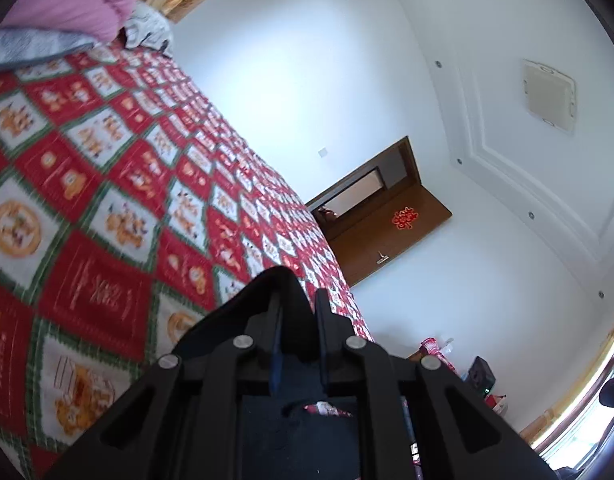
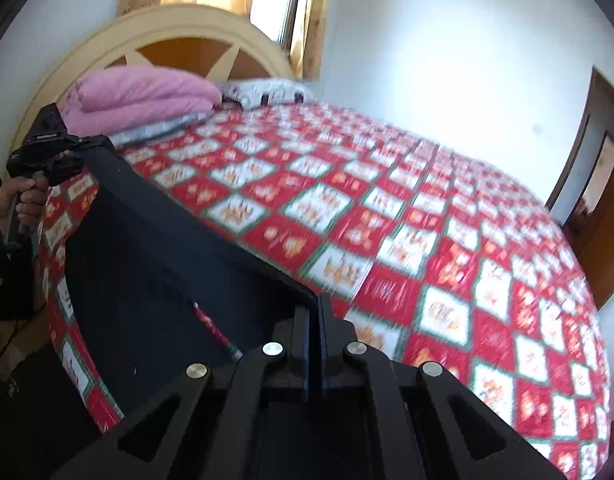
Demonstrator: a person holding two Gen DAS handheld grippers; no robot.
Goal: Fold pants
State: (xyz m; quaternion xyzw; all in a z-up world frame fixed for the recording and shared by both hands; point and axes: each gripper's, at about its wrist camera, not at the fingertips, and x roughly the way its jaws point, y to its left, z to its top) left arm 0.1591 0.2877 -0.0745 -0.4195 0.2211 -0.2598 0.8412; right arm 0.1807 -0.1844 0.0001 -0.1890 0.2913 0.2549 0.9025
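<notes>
My left gripper and my right gripper each clench an edge of the dark pants above the bed; no container visible.

Both wrist views look close along their fingers, sharing the quilted bed.

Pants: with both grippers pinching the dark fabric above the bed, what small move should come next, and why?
Probably carry the held edge forward across the bedspread. The right gripper and left gripper are shut on the pants, which hang taut between them, not yet folded.
</notes>
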